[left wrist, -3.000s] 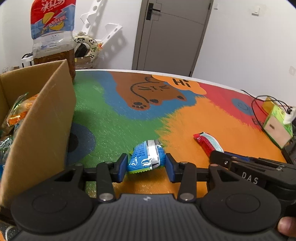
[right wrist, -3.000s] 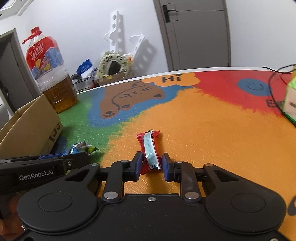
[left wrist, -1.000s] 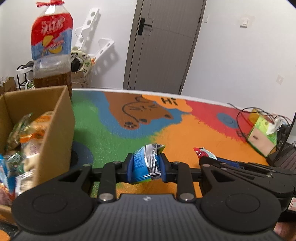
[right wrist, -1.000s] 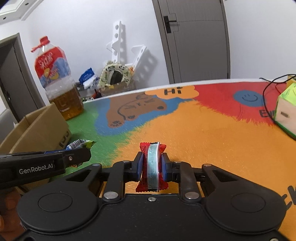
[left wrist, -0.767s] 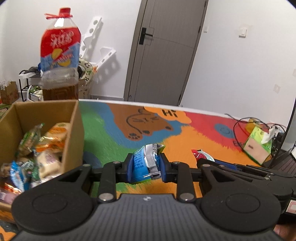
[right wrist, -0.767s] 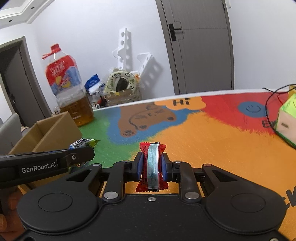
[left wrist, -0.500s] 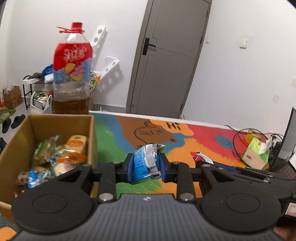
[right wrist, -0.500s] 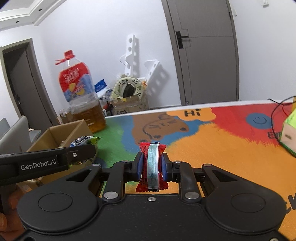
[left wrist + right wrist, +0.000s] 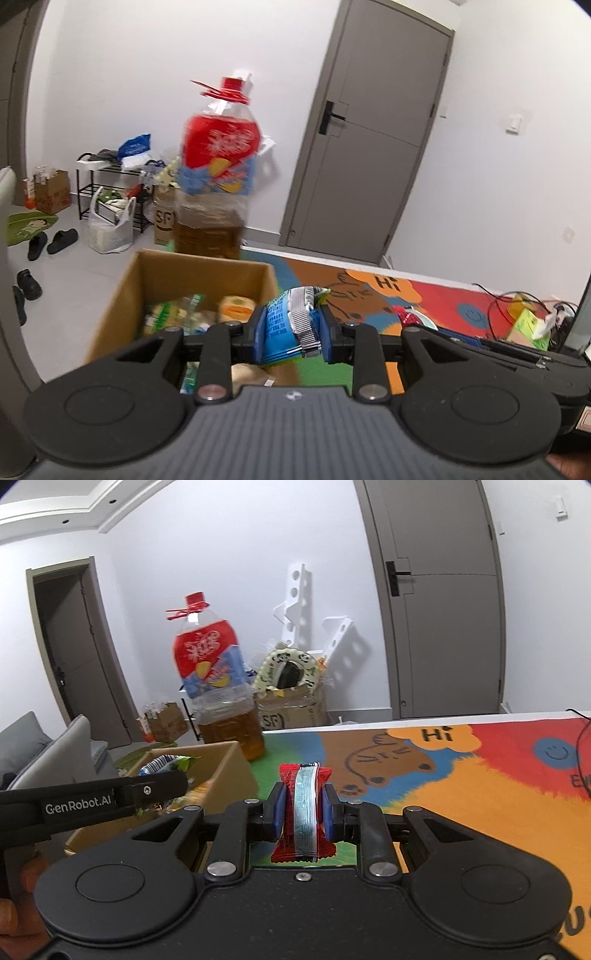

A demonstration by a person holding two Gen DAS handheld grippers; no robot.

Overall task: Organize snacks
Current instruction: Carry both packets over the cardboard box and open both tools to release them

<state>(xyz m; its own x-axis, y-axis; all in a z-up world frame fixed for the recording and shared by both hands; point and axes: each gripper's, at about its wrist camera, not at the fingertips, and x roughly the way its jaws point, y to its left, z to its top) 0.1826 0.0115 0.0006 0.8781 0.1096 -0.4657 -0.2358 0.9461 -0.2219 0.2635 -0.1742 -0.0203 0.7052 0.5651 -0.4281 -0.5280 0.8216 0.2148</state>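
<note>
I have my left gripper (image 9: 291, 334) clamped on a crinkly blue foil snack packet (image 9: 286, 328), held off the table just ahead of my fingers and over the near right corner of the open brown cardboard box (image 9: 155, 275). My right gripper (image 9: 303, 814) pinches a flat red wrapper with a silver seam (image 9: 302, 812) across its middle, with the box ahead and to its left. Both packets look light, soft and slippery, so I judge a mid-body pinch safest. I count two held snacks, one box and several packets inside, too blurred to number.
</note>
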